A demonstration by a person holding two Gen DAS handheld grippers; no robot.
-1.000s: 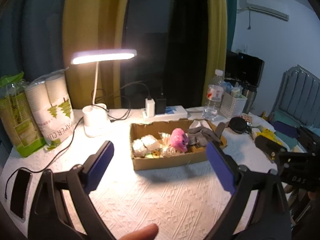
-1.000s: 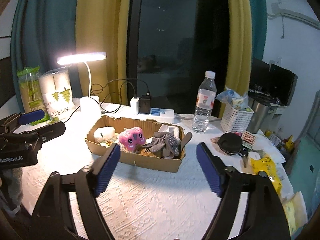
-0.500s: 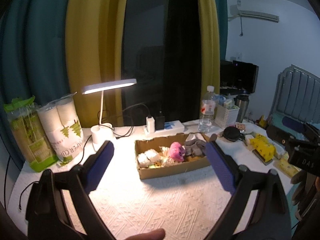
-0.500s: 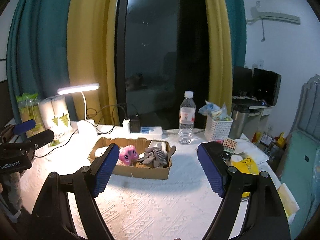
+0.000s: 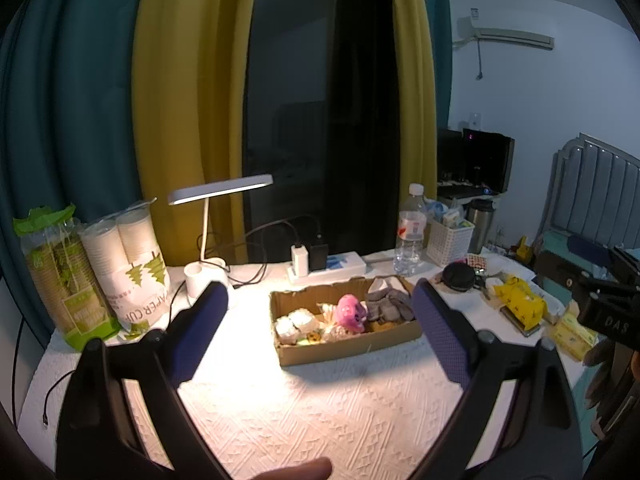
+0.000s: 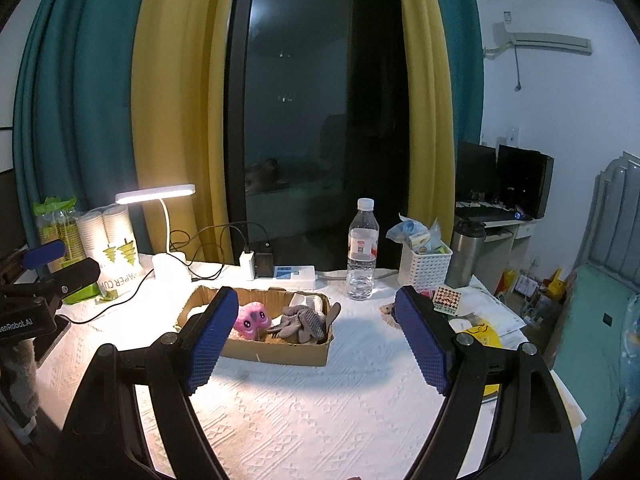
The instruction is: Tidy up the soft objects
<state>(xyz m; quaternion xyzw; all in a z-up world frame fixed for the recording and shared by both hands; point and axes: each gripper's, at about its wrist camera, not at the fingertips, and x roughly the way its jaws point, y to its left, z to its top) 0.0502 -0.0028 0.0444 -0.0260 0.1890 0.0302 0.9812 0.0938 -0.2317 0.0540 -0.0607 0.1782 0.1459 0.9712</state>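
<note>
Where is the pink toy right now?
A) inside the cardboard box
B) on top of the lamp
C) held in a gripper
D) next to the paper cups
A: the pink toy sits inside the cardboard box beside the gray gloves, and both grippers are open and hold nothing.

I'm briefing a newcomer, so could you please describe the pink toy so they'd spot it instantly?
Find the cardboard box on the white table. The pink toy sits mid-box, beside grey gloves; it alone is bright pink with eyes.
</note>
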